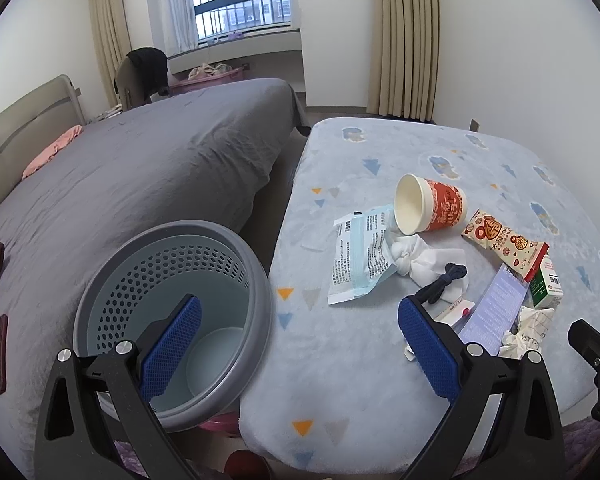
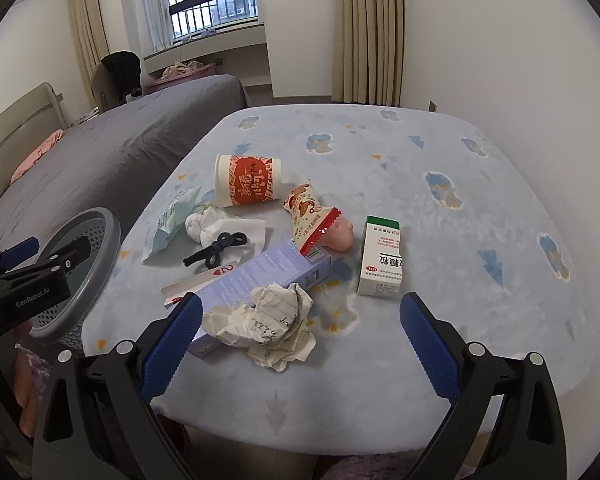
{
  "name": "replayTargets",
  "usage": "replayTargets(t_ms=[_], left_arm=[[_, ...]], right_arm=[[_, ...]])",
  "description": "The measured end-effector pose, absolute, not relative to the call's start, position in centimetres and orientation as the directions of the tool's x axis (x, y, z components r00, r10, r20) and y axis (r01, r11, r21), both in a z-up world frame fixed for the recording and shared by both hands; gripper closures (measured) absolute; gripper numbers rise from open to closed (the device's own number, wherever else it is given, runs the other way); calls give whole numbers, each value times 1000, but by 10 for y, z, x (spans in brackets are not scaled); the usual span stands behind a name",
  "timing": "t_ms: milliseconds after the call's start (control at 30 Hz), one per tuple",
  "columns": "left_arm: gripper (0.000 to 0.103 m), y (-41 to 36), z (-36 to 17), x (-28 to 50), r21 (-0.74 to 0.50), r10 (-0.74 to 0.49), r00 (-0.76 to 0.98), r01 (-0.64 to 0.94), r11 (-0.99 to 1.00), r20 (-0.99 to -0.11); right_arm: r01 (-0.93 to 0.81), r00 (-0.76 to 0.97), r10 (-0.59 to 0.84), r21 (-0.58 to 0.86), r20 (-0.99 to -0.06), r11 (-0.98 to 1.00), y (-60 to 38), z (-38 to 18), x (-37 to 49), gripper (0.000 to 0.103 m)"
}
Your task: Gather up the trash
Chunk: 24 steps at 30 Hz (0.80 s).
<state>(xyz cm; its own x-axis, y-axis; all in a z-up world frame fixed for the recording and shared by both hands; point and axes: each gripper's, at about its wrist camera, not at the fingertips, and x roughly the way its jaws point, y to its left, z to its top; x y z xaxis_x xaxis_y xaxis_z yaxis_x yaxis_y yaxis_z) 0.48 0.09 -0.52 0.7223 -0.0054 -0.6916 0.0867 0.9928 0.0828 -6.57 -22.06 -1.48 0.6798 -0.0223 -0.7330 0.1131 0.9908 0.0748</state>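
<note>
Nearest my right gripper [image 2: 300, 344] lies the crumpled paper [image 2: 274, 330], just ahead of its wide-open, empty jaws. I judge nothing is collected yet: the bin [image 1: 172, 320] looks empty, so the step in hand is the first pick. Next I'd lower over the paper and close. My left gripper [image 1: 300, 344], equally spread and holding nothing, hovers level over the gap between bin and table [image 1: 380, 400]. Beyond the paper lie a purple box [image 2: 260, 276], a medicine box [image 2: 380, 260], a snack wrapper [image 2: 306, 216], a tissue [image 2: 228, 232], then the tipped cup [image 2: 248, 180].
</note>
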Motion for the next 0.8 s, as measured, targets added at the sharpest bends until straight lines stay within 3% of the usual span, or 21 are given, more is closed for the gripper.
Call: replayTargets(t_ms=[367,800], left_arm=[[6,-1,-14,13,81,-19,703,109,991,-711],[6,-5,-21,22,49,-45,686,116,992,-726]], right_arm=[[206,699,-70,107,-712,973,-271,-14,-54,8],[300,553,-117,66,-825,952,-309,-57,-8,9]])
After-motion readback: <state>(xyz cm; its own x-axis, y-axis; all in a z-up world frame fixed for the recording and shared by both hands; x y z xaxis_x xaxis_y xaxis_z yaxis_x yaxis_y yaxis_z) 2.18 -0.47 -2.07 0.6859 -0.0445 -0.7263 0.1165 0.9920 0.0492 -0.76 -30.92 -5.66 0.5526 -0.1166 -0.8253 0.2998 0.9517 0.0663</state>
